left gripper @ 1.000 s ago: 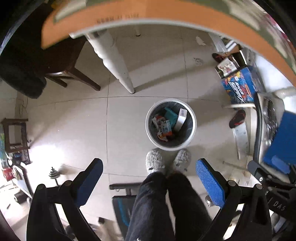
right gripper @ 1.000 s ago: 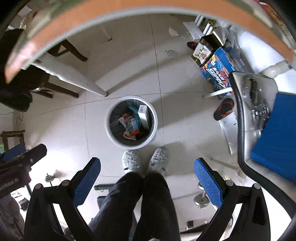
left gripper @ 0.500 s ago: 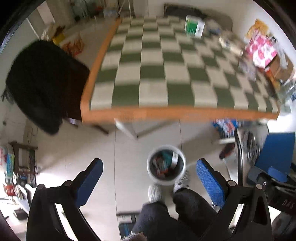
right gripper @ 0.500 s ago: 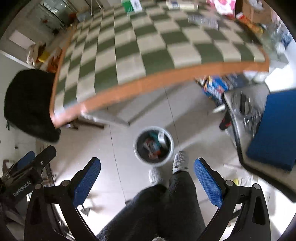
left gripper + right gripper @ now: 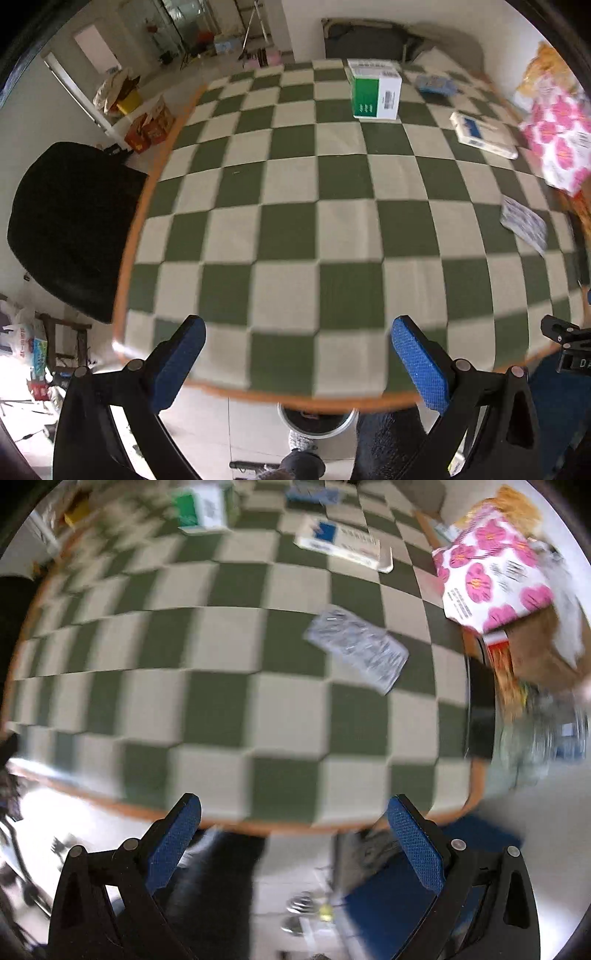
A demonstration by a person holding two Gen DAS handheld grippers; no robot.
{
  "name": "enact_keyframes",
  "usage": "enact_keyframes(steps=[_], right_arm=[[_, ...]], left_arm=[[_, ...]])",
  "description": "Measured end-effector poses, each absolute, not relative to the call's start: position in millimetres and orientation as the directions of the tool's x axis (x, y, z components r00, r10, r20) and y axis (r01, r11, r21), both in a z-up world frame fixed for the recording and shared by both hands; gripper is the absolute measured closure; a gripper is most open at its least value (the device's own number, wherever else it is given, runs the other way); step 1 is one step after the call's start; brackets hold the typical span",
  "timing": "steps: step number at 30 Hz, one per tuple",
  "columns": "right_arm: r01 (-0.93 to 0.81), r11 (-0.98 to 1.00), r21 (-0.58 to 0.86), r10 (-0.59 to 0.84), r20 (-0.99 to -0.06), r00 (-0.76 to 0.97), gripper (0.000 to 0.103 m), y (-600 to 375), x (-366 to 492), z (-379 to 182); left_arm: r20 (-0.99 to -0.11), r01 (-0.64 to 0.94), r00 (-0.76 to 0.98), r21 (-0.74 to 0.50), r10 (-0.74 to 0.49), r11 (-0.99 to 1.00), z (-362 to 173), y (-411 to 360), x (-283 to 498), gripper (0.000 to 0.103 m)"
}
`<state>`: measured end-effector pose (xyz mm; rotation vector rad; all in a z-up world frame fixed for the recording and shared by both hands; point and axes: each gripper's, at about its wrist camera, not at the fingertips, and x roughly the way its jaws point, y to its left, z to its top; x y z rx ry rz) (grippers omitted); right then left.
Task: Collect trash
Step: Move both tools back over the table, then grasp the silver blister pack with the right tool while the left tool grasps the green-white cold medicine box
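Observation:
A green-and-cream checkered table [image 5: 295, 236] fills both views. On it lie a green and white box [image 5: 375, 92] [image 5: 205, 506], a flat white and blue carton [image 5: 482, 134] [image 5: 341, 542], a blue packet [image 5: 434, 85] and a crinkled silvery wrapper [image 5: 356, 648] [image 5: 524, 223]. The white trash bin [image 5: 317, 421] peeks from under the table's near edge. My left gripper [image 5: 295, 362] is open over the near edge, holding nothing. My right gripper [image 5: 291, 843] is open too, empty, with the wrapper well ahead of it. The right wrist view is blurred.
A pink-flowered box [image 5: 491, 579] [image 5: 557, 144] and a cardboard box [image 5: 546, 653] crowd the table's right side. A black chair [image 5: 70, 225] stands at the left edge. The person's dark trouser legs [image 5: 388, 443] show below, and boxes [image 5: 147, 125] clutter the floor beyond.
Both grippers have swung up from looking down at the bin on the floor to facing across the tabletop. Both have stayed open and empty.

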<state>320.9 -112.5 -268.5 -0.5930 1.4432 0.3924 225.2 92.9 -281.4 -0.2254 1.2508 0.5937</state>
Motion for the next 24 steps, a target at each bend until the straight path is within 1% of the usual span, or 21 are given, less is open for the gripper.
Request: enact_keyframes(steps=[5, 9, 11, 12, 13, 14, 15, 17, 18, 19, 20, 22, 24], right_arm=[[-0.718, 0.676, -0.164, -0.229, -0.973, 0.006, 0.001, -108, 414, -338], [-0.828, 0.541, -0.151, -0.294, -0.956, -0.017, 0.0, -96, 447, -375], [-0.859, 0.507, -0.072, -0.282, -0.956, -0.087, 0.0, -93, 459, -381], [-0.859, 0.509, -0.054, -0.257, -0.962, -0.092, 0.001, -93, 464, -379], [-0.844, 0.536, -0.028, -0.228, -0.967, -0.113, 0.004, -95, 471, -378], [-0.824, 0.567, 0.007, -0.217, -0.963, -0.158, 0.007, -98, 475, -379], [-0.79, 0.612, 0.015, -0.189, -0.968, -0.165, 0.01, -102, 483, -376], [-0.718, 0.696, 0.007, -0.148, -0.977, -0.153, 0.028, -109, 496, -366], [-0.678, 0.735, 0.012, -0.127, -0.98, -0.154, 0.032, -112, 502, -363], [-0.6, 0.799, 0.031, -0.08, -0.984, -0.156, 0.037, -117, 513, -356], [-0.53, 0.847, 0.053, -0.04, -0.986, -0.162, 0.039, -121, 523, -352], [-0.338, 0.933, 0.125, 0.071, -0.983, -0.167, 0.04, -128, 545, -346], [-0.184, 0.965, 0.186, 0.154, -0.972, -0.177, 0.04, -130, 562, -344]], left_arm=[[-0.939, -0.508, 0.086, 0.246, 0.333, 0.826, -312, 81, 308, 0.0], [-0.937, -0.48, 0.033, 0.291, 0.348, 0.827, -331, 73, 360, 0.0], [-0.934, -0.475, 0.019, 0.305, 0.356, 0.826, -333, 73, 374, 0.0], [-0.933, -0.475, 0.012, 0.311, 0.359, 0.823, -333, 75, 379, 0.0], [-0.933, -0.476, 0.004, 0.315, 0.36, 0.821, -333, 77, 384, 0.0], [-0.933, -0.478, 0.0, 0.317, 0.361, 0.819, -331, 80, 388, 0.0], [-0.932, -0.481, -0.002, 0.319, 0.363, 0.817, -329, 83, 392, 0.0], [-0.924, -0.488, -0.002, 0.335, 0.382, 0.806, -322, 93, 400, 0.0], [-0.918, -0.494, 0.002, 0.343, 0.396, 0.799, -316, 100, 404, 0.0], [-0.916, -0.502, 0.004, 0.346, 0.402, 0.793, -312, 107, 407, 0.0], [-0.914, -0.513, 0.009, 0.344, 0.406, 0.786, -306, 114, 411, 0.0], [-0.914, -0.538, 0.023, 0.329, 0.404, 0.776, -293, 131, 421, 0.0], [-0.924, -0.567, 0.047, 0.288, 0.379, 0.772, -281, 150, 434, 0.0]])
